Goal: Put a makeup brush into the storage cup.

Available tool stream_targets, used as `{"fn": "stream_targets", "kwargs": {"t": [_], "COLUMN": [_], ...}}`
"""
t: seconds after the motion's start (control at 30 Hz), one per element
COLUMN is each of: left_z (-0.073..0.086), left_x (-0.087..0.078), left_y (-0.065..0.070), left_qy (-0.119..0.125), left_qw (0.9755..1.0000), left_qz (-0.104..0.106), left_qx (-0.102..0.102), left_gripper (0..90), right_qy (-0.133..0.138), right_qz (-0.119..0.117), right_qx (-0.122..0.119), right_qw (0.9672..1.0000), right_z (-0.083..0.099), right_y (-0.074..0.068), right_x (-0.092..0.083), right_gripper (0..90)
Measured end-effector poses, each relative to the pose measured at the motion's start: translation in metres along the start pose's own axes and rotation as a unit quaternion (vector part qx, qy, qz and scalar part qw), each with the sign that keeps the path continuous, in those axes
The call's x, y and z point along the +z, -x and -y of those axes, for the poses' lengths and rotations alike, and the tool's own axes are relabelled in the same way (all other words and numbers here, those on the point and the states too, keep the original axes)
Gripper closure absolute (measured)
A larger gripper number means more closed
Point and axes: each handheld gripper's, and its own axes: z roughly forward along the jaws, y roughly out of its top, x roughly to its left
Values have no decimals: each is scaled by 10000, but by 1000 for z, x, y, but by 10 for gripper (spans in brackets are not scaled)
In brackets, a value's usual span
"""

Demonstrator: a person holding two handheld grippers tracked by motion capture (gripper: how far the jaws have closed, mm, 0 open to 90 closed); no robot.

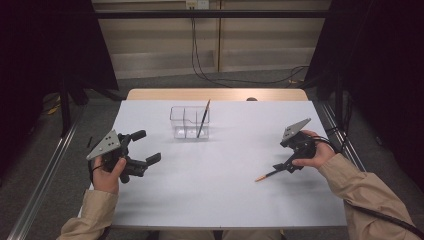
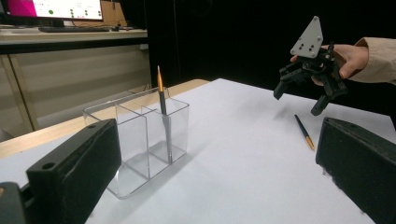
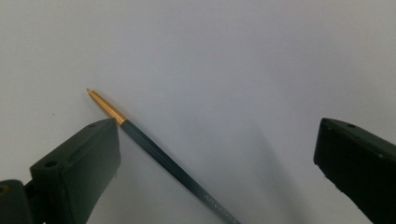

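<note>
A clear plastic holder (image 1: 186, 123) with several compartments stands at the table's far middle. A dark pen with a gold end (image 1: 203, 119) leans upright in its right compartment. A second dark pen with a gold tip (image 1: 266, 174) lies flat on the white table at the right. My right gripper (image 1: 287, 165) hovers just over that pen's near end, open; in the right gripper view the pen (image 3: 159, 156) runs diagonally beside the left jaw, untouched. My left gripper (image 1: 149, 146) is open at the left and faces the holder (image 2: 140, 140), with nothing between its jaws.
The white tabletop (image 1: 215, 190) has a wooden strip along its far edge (image 1: 215, 94). Black curtains hang on both sides, and cables trail on the floor behind. In the left gripper view, a monitor (image 2: 51, 8) sits on a desk far behind.
</note>
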Motion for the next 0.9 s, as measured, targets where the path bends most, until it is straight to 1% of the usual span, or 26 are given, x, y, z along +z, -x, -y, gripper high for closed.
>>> {"fn": "stream_targets", "kwargs": {"t": [0.13,0.3,0.4,0.43,0.6,0.63,0.7,0.77,0.8,0.9], "left_z": [0,1,1,1,1,1,1,1,1,1], "left_x": [0,1,1,1,1,1,2,2,2,3], "left_y": [0,0,0,0,0,0,0,0,0,1], "left_qy": [-11,-24,-18,-17,-25,-31,-32,-38,-45,-66], "left_qw": [10000,10000,10000,10000,10000,10000,10000,10000,10000,10000], "left_qz": [2,-4,-1,1,-11,-15,1,6,7,10], "left_qx": [4,3,6,5,4,10,12,21,21,-5], "left_gripper": [0,0,0,0,0,1,0,1,0,1], "right_qy": [-223,-502,-589,-643,-805,-838,-918,-995,-1019,-1094], "right_qz": [-52,-125,-172,-154,-199,-230,-212,-264,-243,-268], "right_qx": [-33,-85,-93,-93,-225,-229,-222,-200,-249,-245], "right_qw": [9997,9986,9981,9978,9963,9960,9953,9945,9942,9933], "right_z": [2,5,7,7,9,10,11,12,12,13], "right_y": [-1,-2,-1,-1,0,0,1,2,2,3], "right_x": [3,8,9,9,11,11,11,11,12,12], "right_gripper": [0,8,28,31,115,135,151,173,183,223]}}
